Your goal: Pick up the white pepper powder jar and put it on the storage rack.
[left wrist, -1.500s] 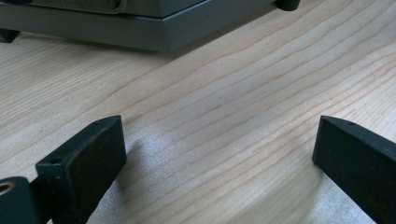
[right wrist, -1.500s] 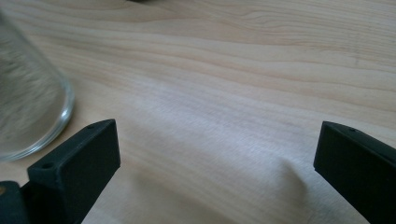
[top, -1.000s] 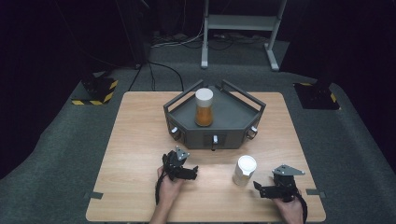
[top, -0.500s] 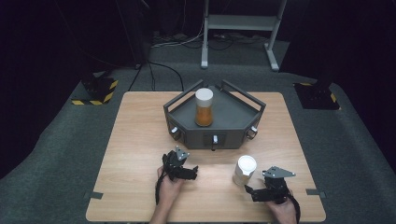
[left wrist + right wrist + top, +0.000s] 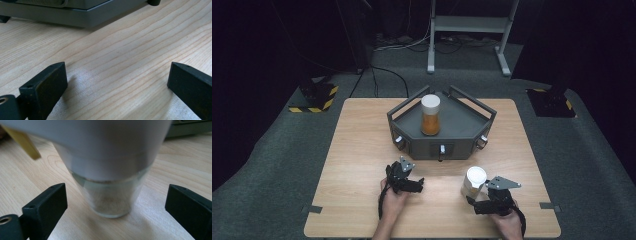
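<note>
A grey tray [image 5: 462, 142] holding an orange-filled jar [image 5: 430, 115] sat behind the white-lidded glass jar [image 5: 474, 181] on the table [image 5: 357, 145]. The right gripper [image 5: 472, 200], level, had been closing, fingers [image 5: 45, 207] spread around that jar, untouching. Left of it, the left gripper [image 5: 418, 184] rested with fingers [image 5: 47, 85] spread, empty.

In the right gripper view the white-lidded jar [image 5: 110, 170] is blurred and its lid is cut off at twelve o'clock. The grey tray [image 5: 75, 12] is cropped at twelve o'clock in the left gripper view.
</note>
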`<state>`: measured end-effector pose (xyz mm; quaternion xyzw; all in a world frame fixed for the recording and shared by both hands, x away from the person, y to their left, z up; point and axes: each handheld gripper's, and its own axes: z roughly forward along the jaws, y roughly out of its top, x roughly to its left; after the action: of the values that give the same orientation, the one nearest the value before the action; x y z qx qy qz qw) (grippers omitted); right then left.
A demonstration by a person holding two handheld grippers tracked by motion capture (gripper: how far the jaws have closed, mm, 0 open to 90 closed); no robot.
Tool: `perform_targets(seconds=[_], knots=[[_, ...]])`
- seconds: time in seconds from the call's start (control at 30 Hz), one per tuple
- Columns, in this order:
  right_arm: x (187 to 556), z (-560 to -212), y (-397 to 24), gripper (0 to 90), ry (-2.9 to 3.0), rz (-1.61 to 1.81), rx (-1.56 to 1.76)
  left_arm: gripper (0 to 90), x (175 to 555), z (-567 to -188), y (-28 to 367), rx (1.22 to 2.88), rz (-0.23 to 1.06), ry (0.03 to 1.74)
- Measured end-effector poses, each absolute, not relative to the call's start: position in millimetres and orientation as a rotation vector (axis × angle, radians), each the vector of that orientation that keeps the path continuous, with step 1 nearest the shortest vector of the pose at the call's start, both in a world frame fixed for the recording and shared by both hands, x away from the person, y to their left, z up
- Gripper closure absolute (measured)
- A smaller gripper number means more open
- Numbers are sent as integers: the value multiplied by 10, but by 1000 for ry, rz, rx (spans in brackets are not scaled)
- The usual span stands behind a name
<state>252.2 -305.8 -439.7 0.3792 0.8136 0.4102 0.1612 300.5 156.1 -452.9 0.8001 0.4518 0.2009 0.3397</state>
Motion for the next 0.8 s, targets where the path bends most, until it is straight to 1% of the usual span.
perform_targets(seconds=[0.8], knots=[[2611, -4392, -2921, 142, 2323, 1168, 1028, 27, 3008, -4527, 1564, 2087, 526, 1171]])
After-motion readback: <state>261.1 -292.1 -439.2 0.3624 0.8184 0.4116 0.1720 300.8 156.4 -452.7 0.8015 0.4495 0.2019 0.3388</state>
